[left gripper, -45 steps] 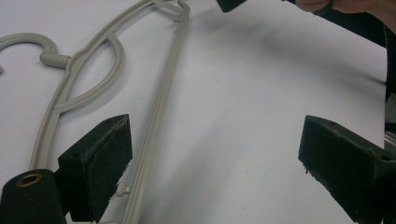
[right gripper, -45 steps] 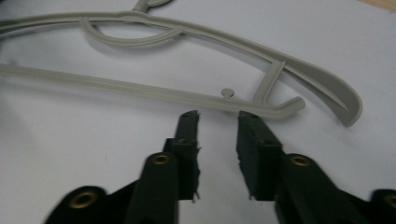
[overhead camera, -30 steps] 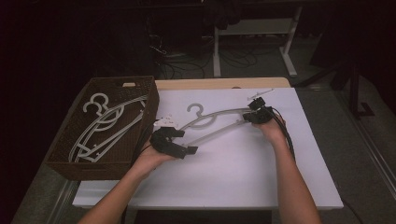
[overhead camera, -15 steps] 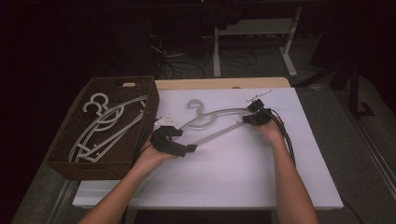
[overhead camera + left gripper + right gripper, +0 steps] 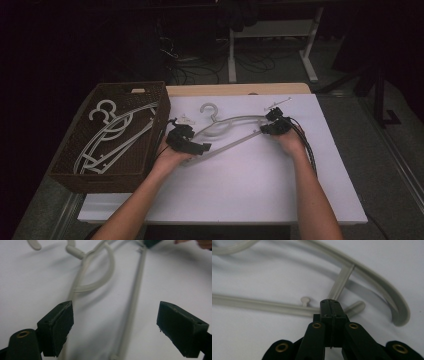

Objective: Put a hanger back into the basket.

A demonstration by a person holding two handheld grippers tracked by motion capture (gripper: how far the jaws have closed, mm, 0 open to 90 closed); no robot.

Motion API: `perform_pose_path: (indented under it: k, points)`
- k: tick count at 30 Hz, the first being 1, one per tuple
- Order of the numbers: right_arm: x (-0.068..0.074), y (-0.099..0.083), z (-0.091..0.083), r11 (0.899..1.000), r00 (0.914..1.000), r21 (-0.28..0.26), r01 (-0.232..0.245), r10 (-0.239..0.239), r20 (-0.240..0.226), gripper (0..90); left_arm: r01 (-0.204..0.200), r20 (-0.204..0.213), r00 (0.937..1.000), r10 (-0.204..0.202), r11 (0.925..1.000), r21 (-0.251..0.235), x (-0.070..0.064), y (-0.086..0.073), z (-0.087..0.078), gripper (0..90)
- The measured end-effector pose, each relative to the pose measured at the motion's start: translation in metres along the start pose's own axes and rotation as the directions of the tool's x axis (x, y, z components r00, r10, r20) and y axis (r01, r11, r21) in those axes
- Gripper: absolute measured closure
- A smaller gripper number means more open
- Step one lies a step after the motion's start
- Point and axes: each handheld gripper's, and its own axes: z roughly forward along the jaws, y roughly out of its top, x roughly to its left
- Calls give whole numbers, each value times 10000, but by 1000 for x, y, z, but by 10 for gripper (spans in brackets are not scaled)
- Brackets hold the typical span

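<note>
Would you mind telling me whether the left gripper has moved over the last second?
Yes. The left gripper has edged slightly left, toward the basket.

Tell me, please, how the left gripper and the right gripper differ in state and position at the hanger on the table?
The left gripper is wide open, its fingers apart on either side of the hanger's bar; the right gripper is shut, fingers pressed together. The left sits at the hanger's end near the basket, the right at the opposite end. Both are black and meet the same grey hanger.
</note>
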Motion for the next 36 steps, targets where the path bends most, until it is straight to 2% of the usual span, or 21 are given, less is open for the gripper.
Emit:
perform_pose_path:
  k: [3,4,5,7,10,16,18,24,30,32,36]
  points:
    - [-1,-2,1,10000,10000,31,-62,62,-24,892,52,-247,9997,-49,9999,87,6,2,6,169]
    - [-1,-2,1,10000,10000,0,-48,48,-38,892,-72,-655,9978,90,9996,283,13,5,13,169]
    - [0,-1,1,10000,10000,19,-20,20,13,892,-95,-822,9965,124,9993,362,16,6,16,191]
    - [-1,-1,1,10000,10000,51,0,0,-4,892,136,-823,9966,-95,9987,495,22,8,23,206]
    - [-1,-1,1,10000,10000,52,-1,1,-2,892,323,-804,9964,-287,9985,432,27,10,27,206]
    - [0,1,2,9999,10000,151,39,-39,21,892,367,-909,9953,-326,9984,433,32,13,28,233]
    - [0,1,2,9999,10000,145,45,-45,34,892,395,-808,9961,-359,9983,435,33,13,28,239]
    - [0,1,2,9998,10000,173,18,-18,0,892,177,-786,9968,-118,9970,748,36,12,34,310]
    - [-1,0,2,9999,10000,166,25,-25,-16,892,-458,-768,9955,560,9906,1290,36,9,44,434]
    - [-1,0,2,9999,10000,157,2,-1,-29,892,-518,-740,9953,621,9897,1335,36,9,46,484]
    - [-1,0,2,9999,10000,119,-22,23,-68,892,-918,-755,9917,1040,9845,1498,34,8,50,581]
